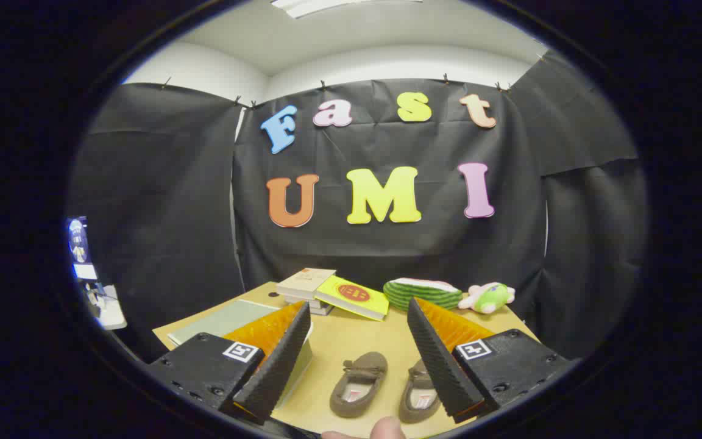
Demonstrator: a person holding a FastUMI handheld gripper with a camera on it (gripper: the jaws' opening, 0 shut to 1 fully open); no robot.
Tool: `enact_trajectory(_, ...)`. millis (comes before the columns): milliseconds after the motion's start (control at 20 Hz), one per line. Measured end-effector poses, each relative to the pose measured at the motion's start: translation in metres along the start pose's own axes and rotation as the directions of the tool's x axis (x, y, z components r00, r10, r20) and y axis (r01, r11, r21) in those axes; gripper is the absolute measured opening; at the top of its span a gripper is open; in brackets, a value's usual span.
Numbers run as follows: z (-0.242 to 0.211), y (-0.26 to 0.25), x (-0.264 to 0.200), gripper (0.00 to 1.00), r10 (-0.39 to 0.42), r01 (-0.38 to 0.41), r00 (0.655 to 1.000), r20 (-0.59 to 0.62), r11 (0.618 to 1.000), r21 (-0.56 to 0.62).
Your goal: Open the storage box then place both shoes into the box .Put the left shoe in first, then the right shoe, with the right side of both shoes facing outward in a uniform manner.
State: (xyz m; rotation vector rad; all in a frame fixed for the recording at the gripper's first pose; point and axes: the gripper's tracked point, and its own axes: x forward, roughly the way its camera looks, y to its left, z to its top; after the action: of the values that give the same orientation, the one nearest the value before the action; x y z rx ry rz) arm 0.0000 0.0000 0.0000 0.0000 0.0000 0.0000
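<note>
Gripper view: jaws (357, 350) spread wide and empty, hovering above the near part of the tabletop (351, 335); nothing is pressed between the fingers.
Between the jaws: two brown slipper-style shoes stand side by side on the tabletop, toes pointing away; the left-hand shoe (358, 385) sits clear in the gap, the right-hand shoe (419, 393) is partly covered by the right finger. Which is the left shoe and which the right cannot be told for certain from this angle.
Near edge: a fingertip (386, 428) of the person holding the tool shows just below the shoes.
Storage box: a pale, flat greenish panel (229, 318) lies beside and behind the left finger; it may be the box or its lid, but I cannot tell, nor whether it is open.
Container contents: no shoe sits in any container; both are on the bare tabletop.
Beyond the jaws: a small stack of books (308, 286) with a yellow book (352, 297) leaning on it, then a watermelon-slice plush (422, 292) and a pink-and-green plush toy (488, 297), all near the far edge.
Progress, as judged: no step appears done; opening the box, then placing the left shoe and the right shoe, all remain.
</note>
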Motion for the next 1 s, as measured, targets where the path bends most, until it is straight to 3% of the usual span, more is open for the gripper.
enact_trajectory(500, -0.002, 0.019, 0.000, 1.00, 0.051, -0.050, 0.997, -0.061, 0.998, 0.026)
enact_trajectory(1000, 0.021, 0.014, -0.005, 1.00, 0.046, -0.046, 0.999, -0.024, 0.999, 0.019)
